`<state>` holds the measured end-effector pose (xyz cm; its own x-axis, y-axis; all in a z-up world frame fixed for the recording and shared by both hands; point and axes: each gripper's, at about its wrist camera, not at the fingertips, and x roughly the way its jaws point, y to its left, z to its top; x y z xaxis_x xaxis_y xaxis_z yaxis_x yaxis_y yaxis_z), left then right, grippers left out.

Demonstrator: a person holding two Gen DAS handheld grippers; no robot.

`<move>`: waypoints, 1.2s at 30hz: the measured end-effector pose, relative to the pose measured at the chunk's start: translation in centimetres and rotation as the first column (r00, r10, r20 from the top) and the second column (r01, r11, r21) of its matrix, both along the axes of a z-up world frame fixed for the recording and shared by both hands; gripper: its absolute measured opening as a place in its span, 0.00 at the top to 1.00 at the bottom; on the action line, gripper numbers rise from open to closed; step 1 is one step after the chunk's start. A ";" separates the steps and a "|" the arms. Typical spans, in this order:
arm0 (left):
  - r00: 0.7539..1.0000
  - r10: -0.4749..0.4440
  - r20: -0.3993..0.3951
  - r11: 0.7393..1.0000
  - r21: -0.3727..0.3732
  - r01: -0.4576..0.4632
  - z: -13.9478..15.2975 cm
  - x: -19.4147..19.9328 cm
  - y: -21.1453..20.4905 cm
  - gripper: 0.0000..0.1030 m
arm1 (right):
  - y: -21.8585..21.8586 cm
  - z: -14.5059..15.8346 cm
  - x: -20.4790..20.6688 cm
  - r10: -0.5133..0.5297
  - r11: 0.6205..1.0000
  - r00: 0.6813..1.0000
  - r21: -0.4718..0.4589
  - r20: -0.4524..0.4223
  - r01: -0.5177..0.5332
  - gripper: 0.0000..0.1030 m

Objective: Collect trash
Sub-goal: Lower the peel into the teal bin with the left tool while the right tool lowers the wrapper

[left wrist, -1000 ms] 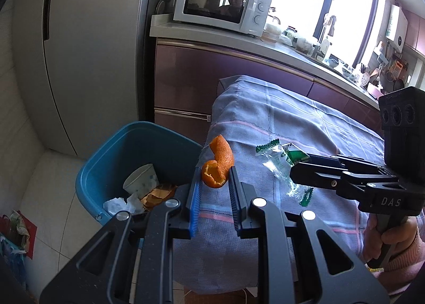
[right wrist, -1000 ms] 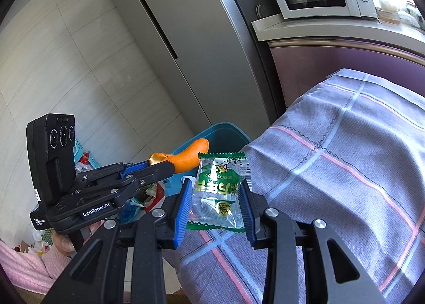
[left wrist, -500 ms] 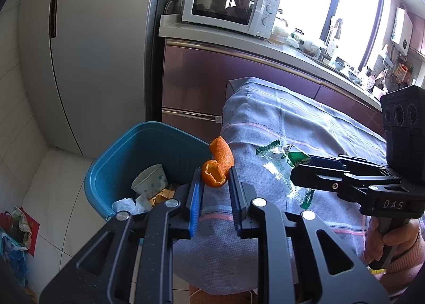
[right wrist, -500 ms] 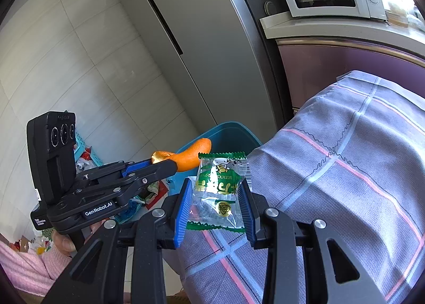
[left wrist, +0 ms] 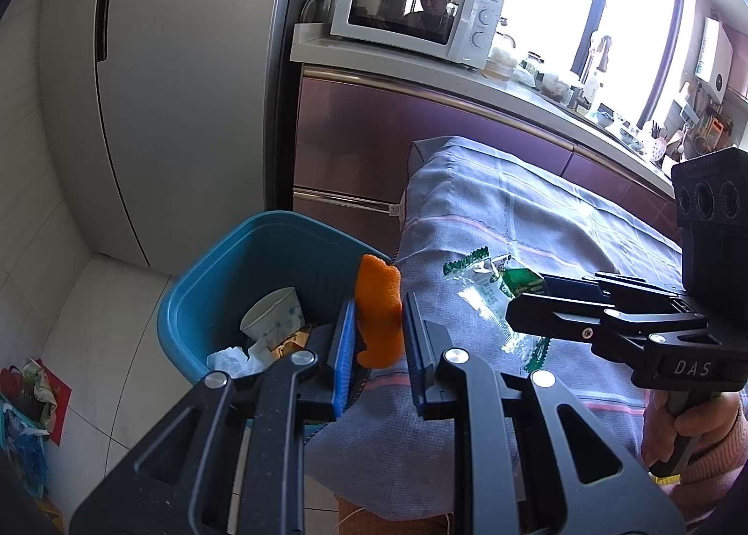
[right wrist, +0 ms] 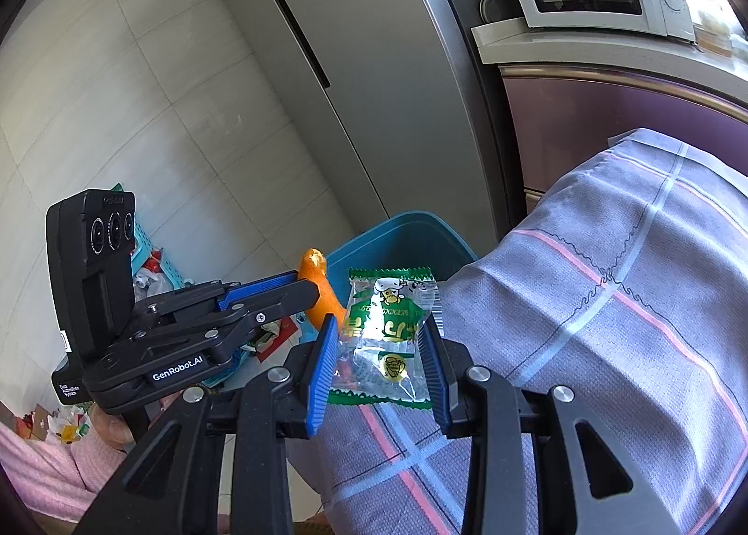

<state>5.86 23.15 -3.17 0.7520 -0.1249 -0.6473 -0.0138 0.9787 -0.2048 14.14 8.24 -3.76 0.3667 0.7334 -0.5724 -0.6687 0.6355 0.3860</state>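
Note:
My left gripper (left wrist: 376, 315) is shut on a curled orange peel (left wrist: 378, 310), held in the air by the near rim of the blue trash bin (left wrist: 224, 282). The same peel (right wrist: 321, 292) shows in the right wrist view, between the left gripper's (right wrist: 299, 285) fingers. My right gripper (right wrist: 381, 338) is shut on a clear and green snack wrapper (right wrist: 390, 329), held over the edge of the table's grey plaid cloth (right wrist: 631, 301). From the left wrist view the wrapper (left wrist: 491, 287) hangs from the right gripper (left wrist: 523, 296). The bin holds a paper cup (left wrist: 271, 315) and crumpled tissue.
A tall grey fridge (left wrist: 177, 81) stands behind the bin. A white microwave (left wrist: 411, 11) sits on the counter over purple cabinets (left wrist: 397, 137). Loose litter and a teal basket (right wrist: 145, 254) lie on the tiled floor to the left. A hand in a pink sleeve (left wrist: 692, 441) grips the right handle.
The left wrist view has shifted so the bin sits further right and closer under the peel. The peel has turned in the left gripper. The right gripper still holds the wrapper.

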 end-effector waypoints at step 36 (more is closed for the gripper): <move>0.997 0.077 -0.007 0.997 0.010 -0.077 -0.7 1.1 3.1 0.80 | 3.9 0.5 1.1 0.061 0.997 0.998 -0.056 0.008 -0.061 0.68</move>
<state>6.92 26.30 -3.87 0.7542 -0.0604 -0.6538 -0.0904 0.9767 -0.1944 15.22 12.19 -3.29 0.3281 0.7220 -0.6092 -0.7106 0.6135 0.3445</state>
